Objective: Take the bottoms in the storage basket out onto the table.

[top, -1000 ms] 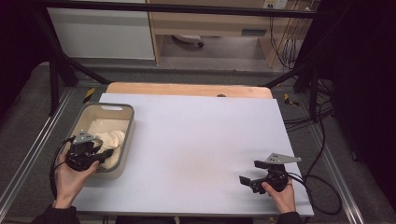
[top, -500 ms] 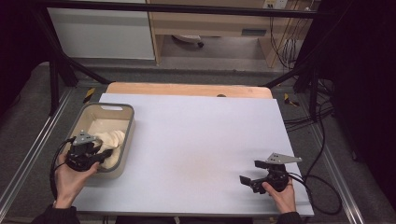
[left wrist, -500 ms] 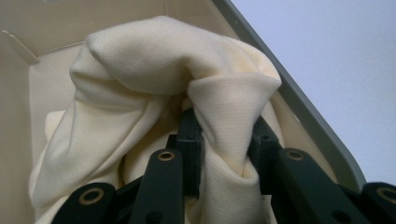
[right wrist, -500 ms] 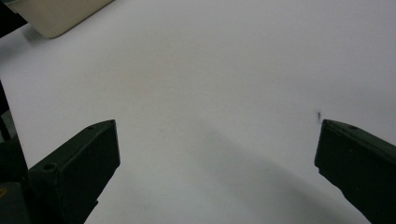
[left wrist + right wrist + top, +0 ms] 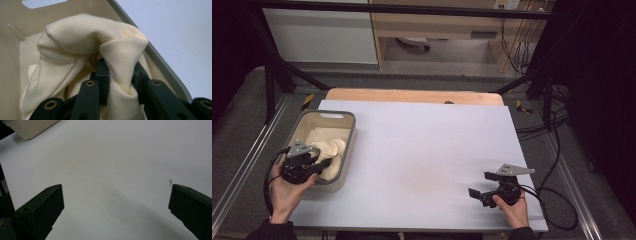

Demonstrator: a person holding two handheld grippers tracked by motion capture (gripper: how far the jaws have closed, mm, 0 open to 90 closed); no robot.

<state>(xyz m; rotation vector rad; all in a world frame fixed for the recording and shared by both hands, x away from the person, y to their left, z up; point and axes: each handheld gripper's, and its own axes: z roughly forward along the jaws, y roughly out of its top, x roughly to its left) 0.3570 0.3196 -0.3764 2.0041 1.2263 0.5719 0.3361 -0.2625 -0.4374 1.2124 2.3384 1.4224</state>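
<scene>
Work in hand: lifting a cream cloth (image 5: 82, 40) out of a beige bin (image 5: 343, 120) at the left side of the counter (image 5: 427, 150).
Cloth, where: bunched inside the bin, toward its near end; one fold rises between the left jaws.
Left gripper (image 5: 323, 163): jaws narrow, pinched on that fold of cloth, seen plainly in the left gripper view.
Right gripper (image 5: 473, 192): jaws wide, nothing between them, low over bare counter at the near right.
Key relation: the cloth lies straight ahead of and between the left jaws; the bin wall stands just beside them toward the counter's middle.
Nearer hand: left, by far; right is well apart, across the counter.
Judgement: next move likely up and over the bin's rim; the cloth's hanging bulk may drag on the wall.
</scene>
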